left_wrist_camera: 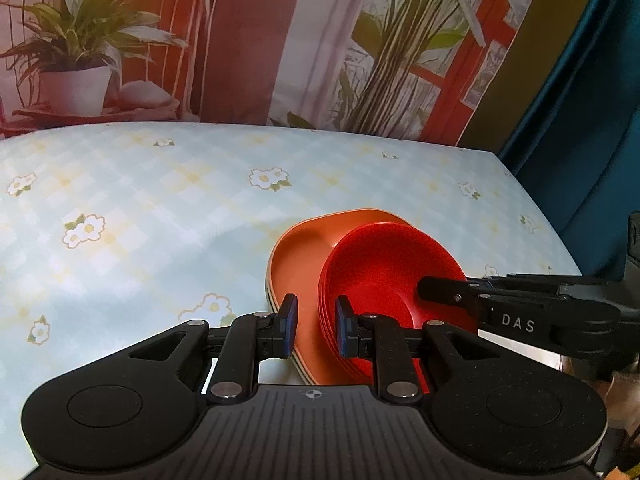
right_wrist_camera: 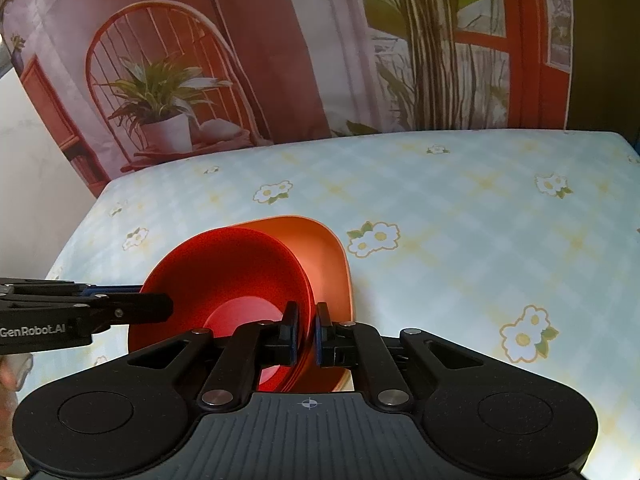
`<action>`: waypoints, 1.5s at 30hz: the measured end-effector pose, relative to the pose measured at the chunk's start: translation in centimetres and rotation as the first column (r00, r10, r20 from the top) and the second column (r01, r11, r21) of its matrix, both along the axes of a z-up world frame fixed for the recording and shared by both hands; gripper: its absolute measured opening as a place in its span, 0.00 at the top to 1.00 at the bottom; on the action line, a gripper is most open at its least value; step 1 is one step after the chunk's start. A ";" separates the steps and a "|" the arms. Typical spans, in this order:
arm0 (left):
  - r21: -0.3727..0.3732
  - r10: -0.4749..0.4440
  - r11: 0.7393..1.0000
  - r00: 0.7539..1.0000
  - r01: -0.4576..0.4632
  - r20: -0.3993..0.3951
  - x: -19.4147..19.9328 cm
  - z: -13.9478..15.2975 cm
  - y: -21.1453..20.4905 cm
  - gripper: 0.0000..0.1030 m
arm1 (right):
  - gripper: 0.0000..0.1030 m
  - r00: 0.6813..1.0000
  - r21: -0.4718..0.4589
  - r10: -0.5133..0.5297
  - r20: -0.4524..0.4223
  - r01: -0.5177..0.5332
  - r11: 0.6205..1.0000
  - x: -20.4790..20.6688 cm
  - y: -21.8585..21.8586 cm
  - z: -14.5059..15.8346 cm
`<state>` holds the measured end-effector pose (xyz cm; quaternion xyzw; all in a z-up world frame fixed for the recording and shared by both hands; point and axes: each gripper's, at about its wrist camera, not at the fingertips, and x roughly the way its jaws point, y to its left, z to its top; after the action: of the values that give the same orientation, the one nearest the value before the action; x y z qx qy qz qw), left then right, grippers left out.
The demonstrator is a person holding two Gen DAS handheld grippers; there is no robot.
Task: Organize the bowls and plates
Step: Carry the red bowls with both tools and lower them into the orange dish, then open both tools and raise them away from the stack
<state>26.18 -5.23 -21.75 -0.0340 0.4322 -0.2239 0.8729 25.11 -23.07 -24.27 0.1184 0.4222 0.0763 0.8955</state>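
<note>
Nearest in the left wrist view, the left gripper (left_wrist_camera: 317,326) has its blue-padded fingers straddling the near rims of the stacked dishes; the jaws stand slightly apart, and whether the pads press on the rims cannot be told. Between them lie the edge of the orange plates (left_wrist_camera: 298,276) and the left rim of the red bowls (left_wrist_camera: 384,276), which sit nested on the plates' right part. This stack rests on the flowered tablecloth (left_wrist_camera: 160,208), toward its near right. From the right, the right gripper (left_wrist_camera: 430,290) reaches over the bowls' rim.

Closest in the right wrist view, the right gripper (right_wrist_camera: 307,330) is clamped on the right rim of the red bowls (right_wrist_camera: 224,272). Beyond, the orange plates (right_wrist_camera: 328,256) show past the bowls. From the left, the left gripper (right_wrist_camera: 160,307) comes in at the bowls' left rim, its jaws edge-on. A printed backdrop (right_wrist_camera: 240,60) hangs behind the table.
</note>
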 end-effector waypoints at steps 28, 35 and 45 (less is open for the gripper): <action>0.036 0.007 0.999 0.988 -0.013 0.155 -3.3 5.2 0.1 0.72 | 0.60 0.995 -0.033 -0.001 0.103 0.005 0.999 -2.4 0.1 4.3; 0.060 0.038 0.997 0.961 -0.056 0.273 -5.8 9.2 1.4 0.40 | 0.34 0.983 -0.061 0.016 0.181 -0.005 0.998 -4.5 0.2 8.0; 0.075 0.130 0.980 0.871 -0.187 0.475 -11.5 16.1 3.2 0.00 | 0.00 0.940 -0.106 0.016 0.342 0.021 0.994 -8.7 0.9 15.4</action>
<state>14.70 -2.07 -5.64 0.0372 0.2175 -0.1272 0.9670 16.44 -22.14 -8.88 0.0553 0.2635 0.0718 0.9604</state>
